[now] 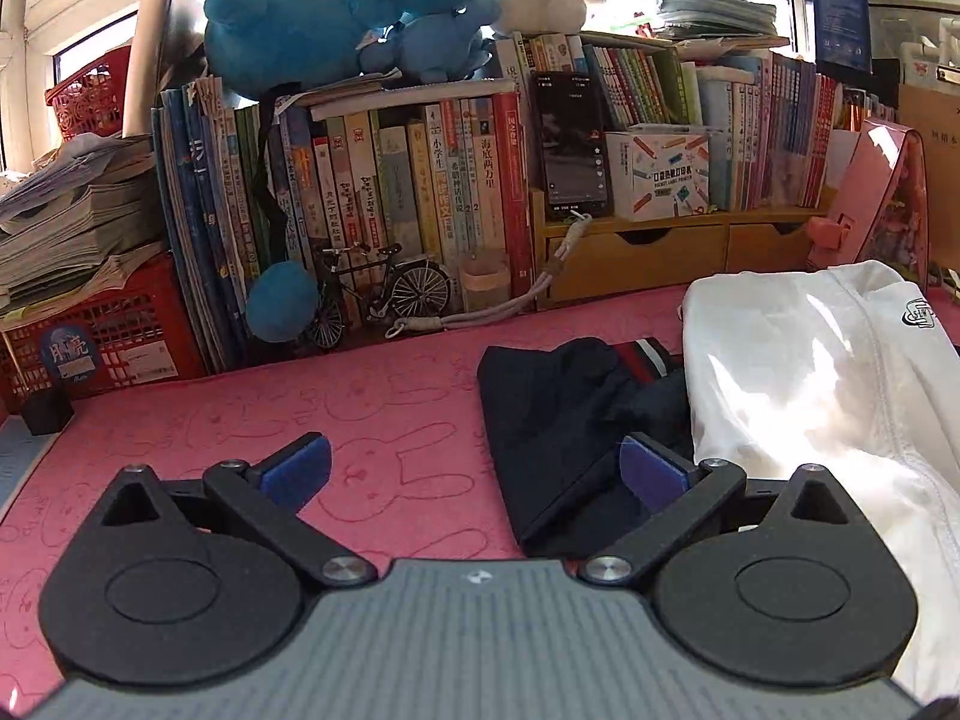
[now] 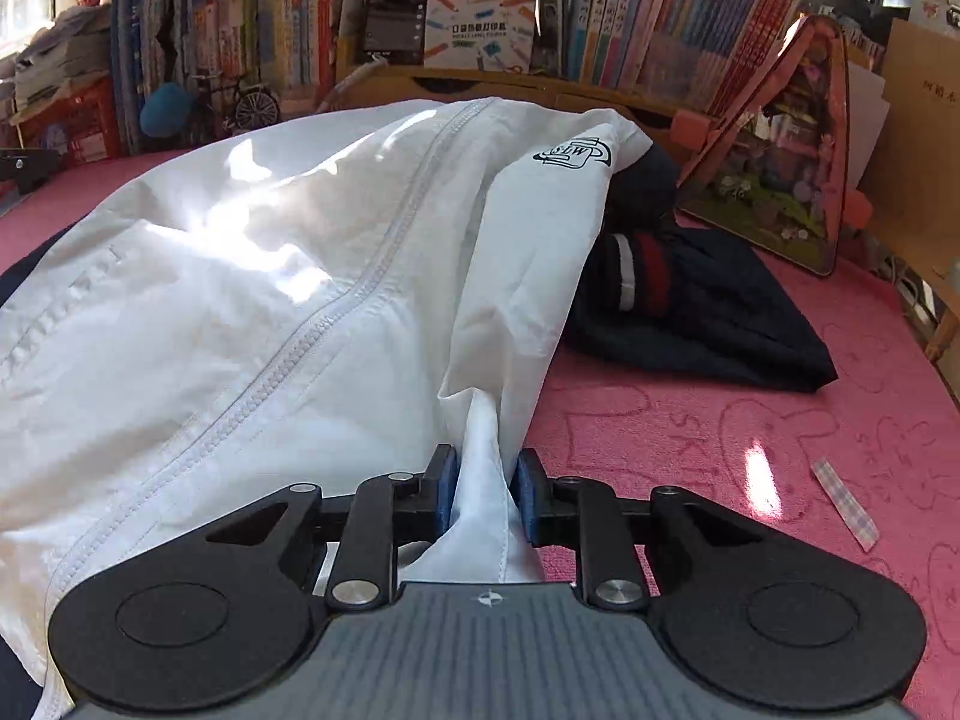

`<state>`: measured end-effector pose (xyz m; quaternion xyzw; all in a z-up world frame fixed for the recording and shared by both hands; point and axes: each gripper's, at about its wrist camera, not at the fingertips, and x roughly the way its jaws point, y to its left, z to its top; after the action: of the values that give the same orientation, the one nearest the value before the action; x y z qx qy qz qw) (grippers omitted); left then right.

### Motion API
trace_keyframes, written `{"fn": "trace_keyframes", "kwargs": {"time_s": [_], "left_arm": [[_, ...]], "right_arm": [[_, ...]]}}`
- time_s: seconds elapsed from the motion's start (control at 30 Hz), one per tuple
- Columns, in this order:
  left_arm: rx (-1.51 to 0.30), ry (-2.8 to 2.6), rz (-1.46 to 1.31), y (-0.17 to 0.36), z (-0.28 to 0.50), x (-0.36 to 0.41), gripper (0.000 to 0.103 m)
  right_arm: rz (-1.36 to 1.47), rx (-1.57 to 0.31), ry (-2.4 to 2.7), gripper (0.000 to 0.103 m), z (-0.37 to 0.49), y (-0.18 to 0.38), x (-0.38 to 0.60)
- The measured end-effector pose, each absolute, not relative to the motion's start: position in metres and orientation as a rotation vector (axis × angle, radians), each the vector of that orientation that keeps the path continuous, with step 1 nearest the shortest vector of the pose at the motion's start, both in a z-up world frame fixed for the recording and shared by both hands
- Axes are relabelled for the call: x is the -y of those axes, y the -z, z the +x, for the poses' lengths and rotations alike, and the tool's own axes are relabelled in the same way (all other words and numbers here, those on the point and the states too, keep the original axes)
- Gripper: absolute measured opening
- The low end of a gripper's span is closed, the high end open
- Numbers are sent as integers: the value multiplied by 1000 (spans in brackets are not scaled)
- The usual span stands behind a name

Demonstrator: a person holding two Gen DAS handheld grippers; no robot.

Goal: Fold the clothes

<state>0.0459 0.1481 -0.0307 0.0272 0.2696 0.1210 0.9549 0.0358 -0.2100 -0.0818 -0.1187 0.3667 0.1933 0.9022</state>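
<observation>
Behind the white jacket (image 2: 252, 276) stand books (image 2: 648, 30); a navy garment (image 2: 708, 312) lies beside it. My right claw (image 2: 487, 489) pinches its hem; my left claw (image 1: 474, 471) gapes empty.

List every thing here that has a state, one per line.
left gripper: open, empty, above the mat.
right gripper: shut on white garment.
white garment: unfolded, rumpled, zipper closed, edge pinched.
dark garment: crumpled, partly under the white one.
phone: upright, screen on.
wooden drawers: closed.
</observation>
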Motion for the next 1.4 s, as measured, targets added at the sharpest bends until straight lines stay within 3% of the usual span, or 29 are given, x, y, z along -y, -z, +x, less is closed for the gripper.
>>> {"fn": "trace_keyframes", "kwargs": {"time_s": [0.1,0.27,0.33,0.43,0.5,0.53,0.87,1.1,1.4], "left_arm": [[-593,-267,92,55,86,-141,103],[-766,-215,-31,96,133,-135,100],[-746,-205,-88,99,133,-140,97],[-707,-196,-92,93,129,-137,53],[-694,-256,-98,90,129,-134,7],[-679,-295,-111,87,129,-140,4],[-452,-720,-108,26,63,-243,3],[-363,-1060,-115,-26,-17,-367,3],[-530,-1238,-131,33,-49,-452,3]], "right_arm": [[-192,-761,-377,39,32,85,227],[-251,-701,-349,50,26,91,220],[-284,-672,-339,53,26,93,214],[-248,-665,-330,56,31,96,217],[-197,-673,-324,60,35,97,222],[-175,-677,-323,60,37,98,224],[-209,-681,-337,61,35,97,214],[-205,-659,-436,70,33,82,182],[-212,-671,-534,76,33,65,147]]}}
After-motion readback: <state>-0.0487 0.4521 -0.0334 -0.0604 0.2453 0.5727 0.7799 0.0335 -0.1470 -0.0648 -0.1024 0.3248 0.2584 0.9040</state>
